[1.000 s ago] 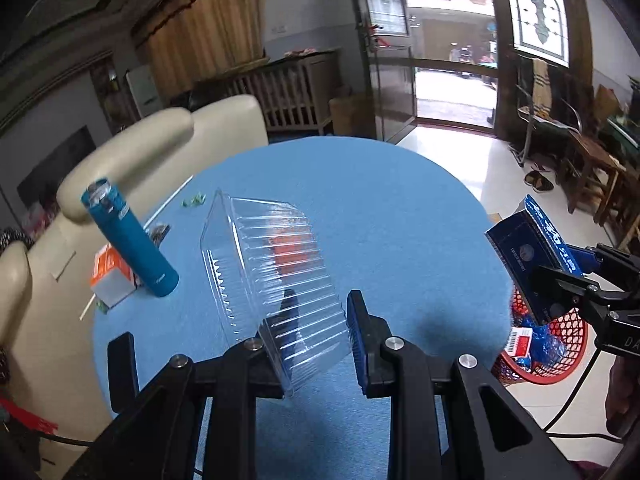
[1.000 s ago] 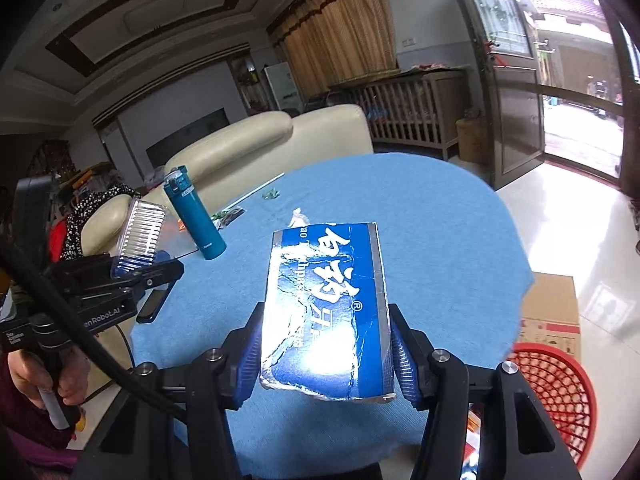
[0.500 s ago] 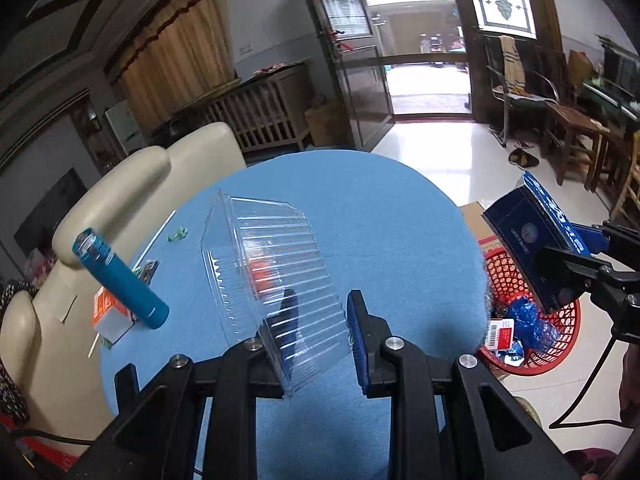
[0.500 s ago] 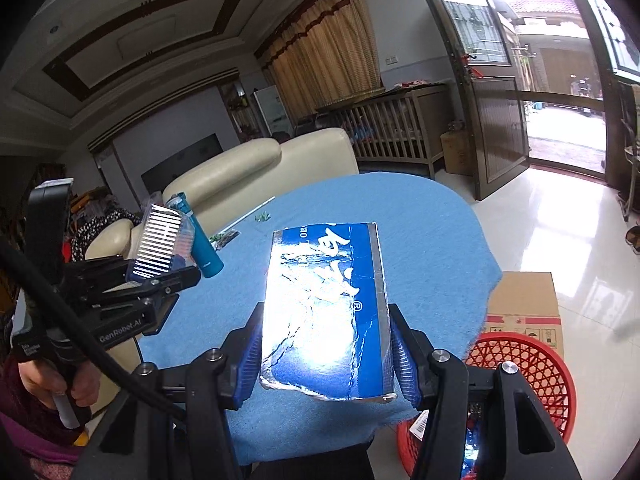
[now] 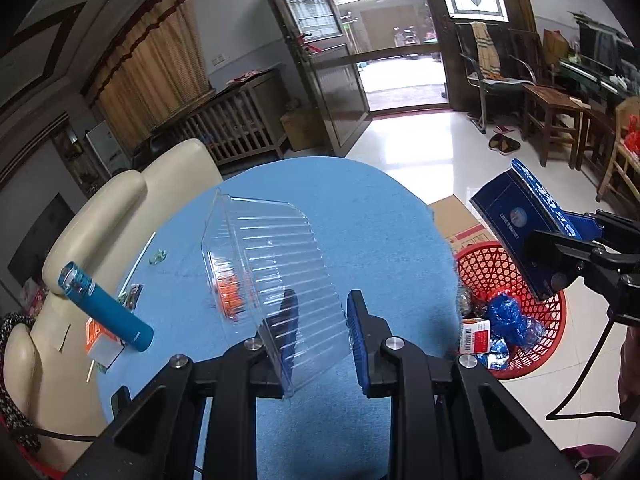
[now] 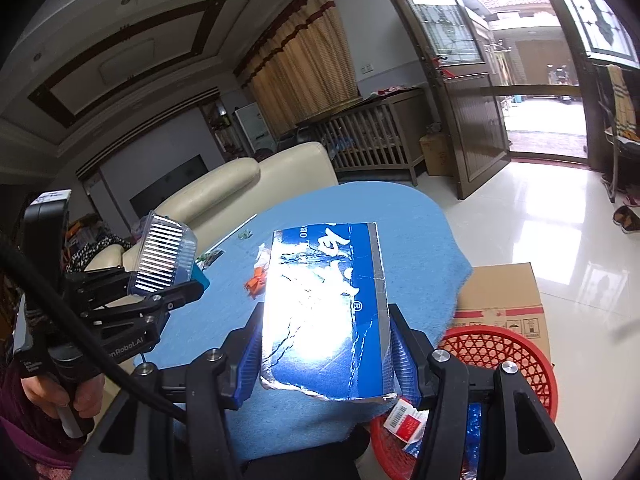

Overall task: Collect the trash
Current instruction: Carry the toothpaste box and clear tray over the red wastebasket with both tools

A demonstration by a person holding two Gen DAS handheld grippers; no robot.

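Both tools are full. One is the left tool (image 5: pixel 316 340), and it is pinching one thin wall of a clear plastic tray (image 5: pixel 272 264), with the pads pressed almost together on it. In the left view the tray sticks up and leans toward 11 o'clock, over the blue counter (image 5: pixel 360 216). The right tool (image 6: pixel 326 354) squeezes a torn blue box (image 6: pixel 326 304) between its two pads, and the long side of the box points away from the tool toward 12 o'clock. The red basket (image 5: pixel 552 328) sits on the floor just past the counter's edge, and some trash is already in it. This is the thing that matters most for the next move. Seen from the left tool, the basket lies at about 3 o'clock, with the right tool and its box up above the basket's far side. Seen from the right tool, the basket is low down at about 5 o'clock, very close. So I think the right hand is nearer and should drop its box in first. The tray has farther to go, across the counter's edge. An orange scrap (image 6: pixel 256 282) and a teal bottle (image 5: pixel 106 312) are on the counter.
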